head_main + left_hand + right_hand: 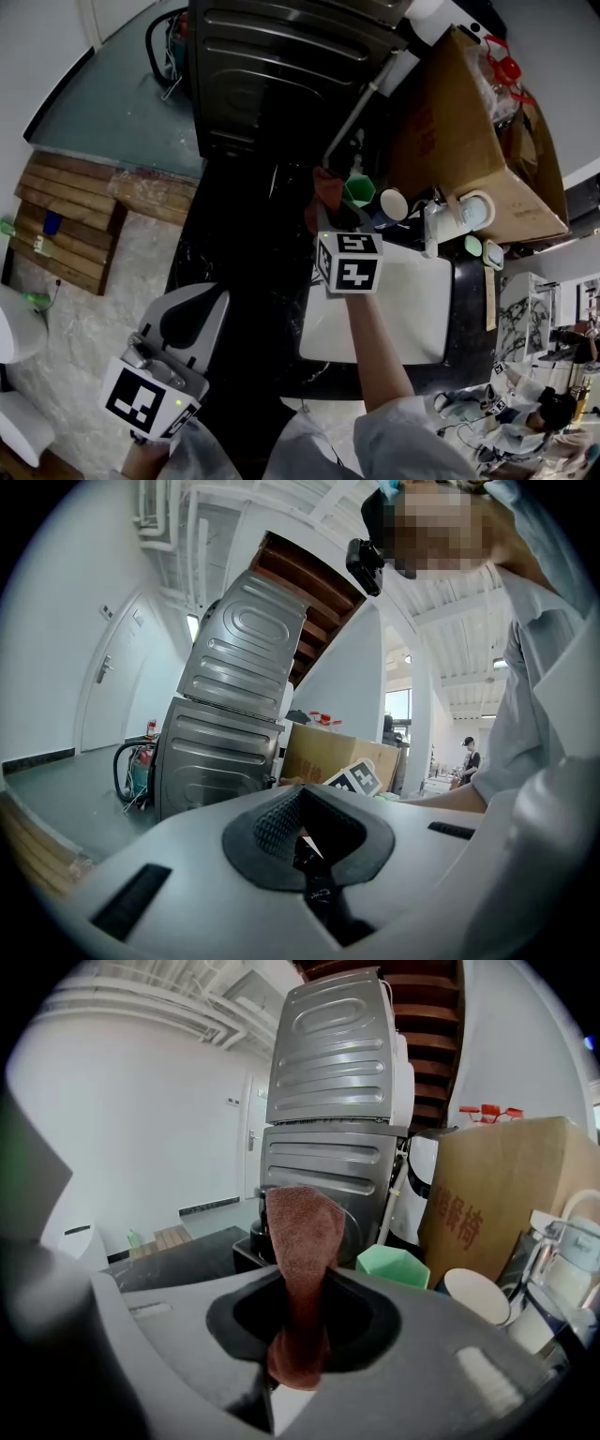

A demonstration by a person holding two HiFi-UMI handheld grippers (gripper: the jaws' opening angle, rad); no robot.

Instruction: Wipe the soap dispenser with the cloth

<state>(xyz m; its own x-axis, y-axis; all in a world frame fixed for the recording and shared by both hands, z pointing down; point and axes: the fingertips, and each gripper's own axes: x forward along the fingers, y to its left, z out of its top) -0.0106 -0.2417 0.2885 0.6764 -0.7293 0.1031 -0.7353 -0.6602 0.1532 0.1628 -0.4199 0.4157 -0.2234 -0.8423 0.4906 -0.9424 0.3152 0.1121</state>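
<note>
1. Currently one brown cloth (302,1269), pinched in the right gripper (296,1358); the jaws are closed on its lower end.
2. Long axis runs along the jaws, with the free end pointing up and away toward the grey machine (333,1162).
3. One green cup (392,1267) and one white cup (476,1296) stand beyond it.
4. Left gripper (305,850): jaws together, empty.

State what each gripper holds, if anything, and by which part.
The right gripper pinches the cloth near one end; the rest stands ahead of the jaws. The left gripper, shut, holds nothing.
</note>
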